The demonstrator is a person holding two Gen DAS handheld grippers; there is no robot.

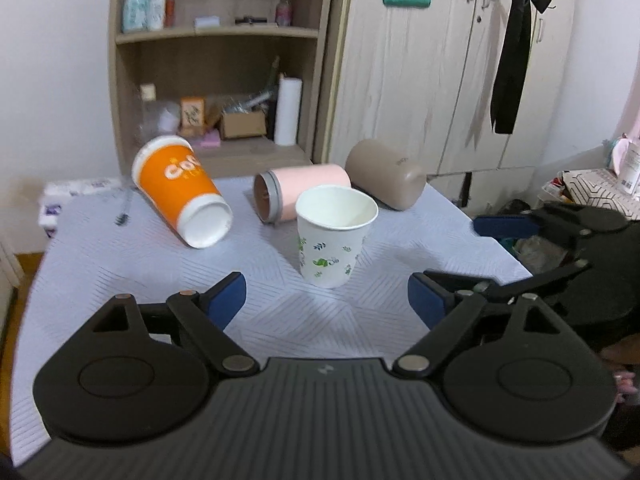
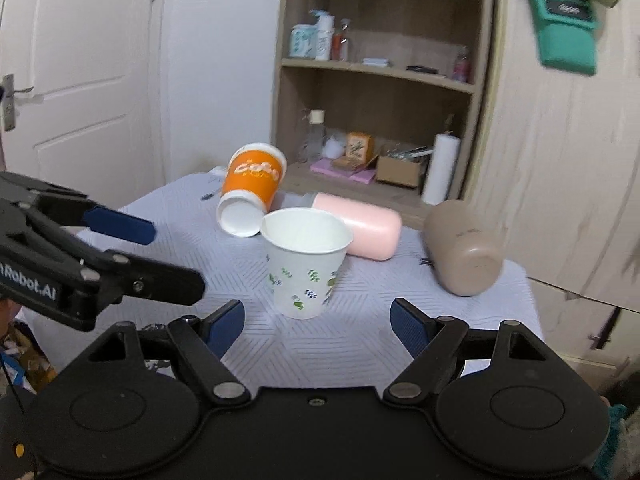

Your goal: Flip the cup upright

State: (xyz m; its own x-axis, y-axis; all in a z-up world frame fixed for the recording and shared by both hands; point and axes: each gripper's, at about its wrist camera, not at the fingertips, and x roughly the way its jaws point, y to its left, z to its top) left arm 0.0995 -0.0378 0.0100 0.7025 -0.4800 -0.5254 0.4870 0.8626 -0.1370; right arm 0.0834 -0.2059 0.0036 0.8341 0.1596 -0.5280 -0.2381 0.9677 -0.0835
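A white paper cup with leaf print [image 1: 334, 236] [image 2: 304, 262] stands upright near the middle of the table. An orange paper cup [image 1: 180, 190] [image 2: 250, 188] lies tilted on its side behind it. A pink tumbler [image 1: 300, 196] [image 2: 360, 226] and a tan tumbler [image 1: 386, 174] [image 2: 464, 252] lie on their sides. My left gripper [image 1: 326, 302] is open and empty, just in front of the white cup; it also shows in the right wrist view [image 2: 160, 256]. My right gripper [image 2: 318, 326] is open and empty, in front of the white cup; it also shows in the left wrist view [image 1: 452, 256].
The table has a pale patterned cloth [image 1: 120, 272] [image 2: 360, 340]. A wooden shelf unit [image 1: 216, 60] [image 2: 380, 80] with bottles, boxes and a paper roll stands behind it. Wardrobe doors [image 1: 440, 80] stand to the right. Clutter [image 1: 592, 188] lies beyond the table's right edge.
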